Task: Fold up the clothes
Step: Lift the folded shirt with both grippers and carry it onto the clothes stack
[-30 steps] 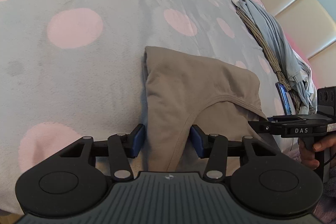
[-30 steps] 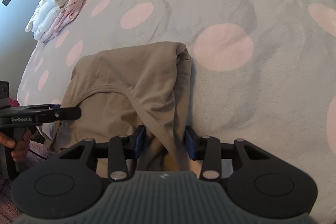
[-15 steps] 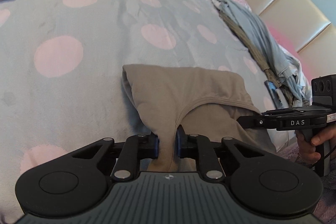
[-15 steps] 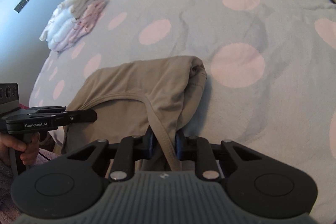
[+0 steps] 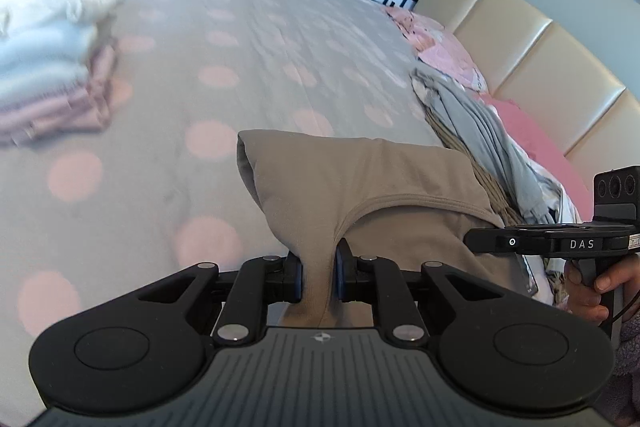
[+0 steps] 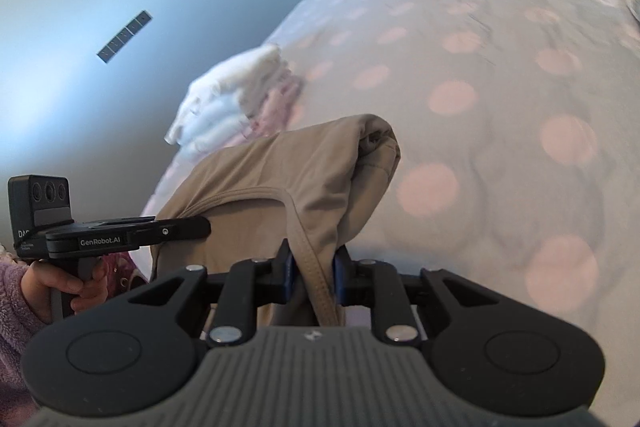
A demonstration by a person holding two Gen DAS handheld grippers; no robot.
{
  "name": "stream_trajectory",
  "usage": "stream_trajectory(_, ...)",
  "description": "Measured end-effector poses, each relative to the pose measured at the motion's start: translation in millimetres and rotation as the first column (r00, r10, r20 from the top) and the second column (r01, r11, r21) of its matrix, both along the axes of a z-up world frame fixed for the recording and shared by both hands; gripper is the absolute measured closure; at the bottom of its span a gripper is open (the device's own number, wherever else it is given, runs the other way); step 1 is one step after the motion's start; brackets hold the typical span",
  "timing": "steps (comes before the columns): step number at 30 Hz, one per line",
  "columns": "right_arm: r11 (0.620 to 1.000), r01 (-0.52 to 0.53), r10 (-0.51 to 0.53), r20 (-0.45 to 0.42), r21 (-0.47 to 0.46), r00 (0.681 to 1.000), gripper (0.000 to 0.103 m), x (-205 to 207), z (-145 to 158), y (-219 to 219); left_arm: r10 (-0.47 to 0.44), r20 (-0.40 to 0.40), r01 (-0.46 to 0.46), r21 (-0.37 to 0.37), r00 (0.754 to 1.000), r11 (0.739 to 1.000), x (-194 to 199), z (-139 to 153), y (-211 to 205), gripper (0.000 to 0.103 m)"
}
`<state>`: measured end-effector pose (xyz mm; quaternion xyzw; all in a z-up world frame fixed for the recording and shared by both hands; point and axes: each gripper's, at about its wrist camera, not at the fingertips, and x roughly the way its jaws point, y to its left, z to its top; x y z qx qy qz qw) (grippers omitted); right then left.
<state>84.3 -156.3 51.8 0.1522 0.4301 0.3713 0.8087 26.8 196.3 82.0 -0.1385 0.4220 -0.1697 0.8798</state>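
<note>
Where: tan top hangs between both grippers, long side running hand to hand, above the dotted bed cover | Tools: left gripper and right gripper each pinched tight on a strap | Change: a second ago both were open around the straps and the top lay flat; now they have closed and lifted it.

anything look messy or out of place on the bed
One thing: an unfolded heap of grey and striped clothes lies crumpled along the bed's headboard side, unlike the neat folded stack at the far side. The tan garment simply hangs from both grippers, left and right.
</note>
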Motion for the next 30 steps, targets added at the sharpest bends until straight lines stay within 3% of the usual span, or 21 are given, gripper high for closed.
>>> stream_trajectory(4, 0.998, -0.053, 0.051, 0.039, 0.039, 0.998, 0.082, 29, 36, 49, 0.054, 0.032, -0.055, 0.024, 0.998, 0.998, 20, 35, 39, 0.091)
stream_trajectory(9, 0.99, -0.127, 0.122, 0.082, 0.066, 0.989, 0.082, 72, 77, 121, 0.173, 0.067, -0.173, -0.007, 0.983, 0.985, 52, 71, 104, 0.091)
stream_trajectory(16, 0.975, -0.19, 0.177, 0.113, 0.116, 0.978, 0.082, 151, 102, 228, 0.299, 0.116, -0.302, 0.006, 0.947, 0.953, 115, 93, 184, 0.091)
stream_trajectory(21, 0.969, -0.185, 0.173, 0.09, 0.162, 0.981, 0.082, 211, 95, 297, 0.381, 0.117, -0.386, 0.017, 0.917, 0.922, 162, 85, 241, 0.091)
stream_trajectory(30, 0.974, -0.186, 0.186, 0.013, 0.132, 0.982, 0.082, 282, 40, 387, 0.404, 0.071, -0.41, 0.13, 0.912, 0.903, 232, 39, 307, 0.092)
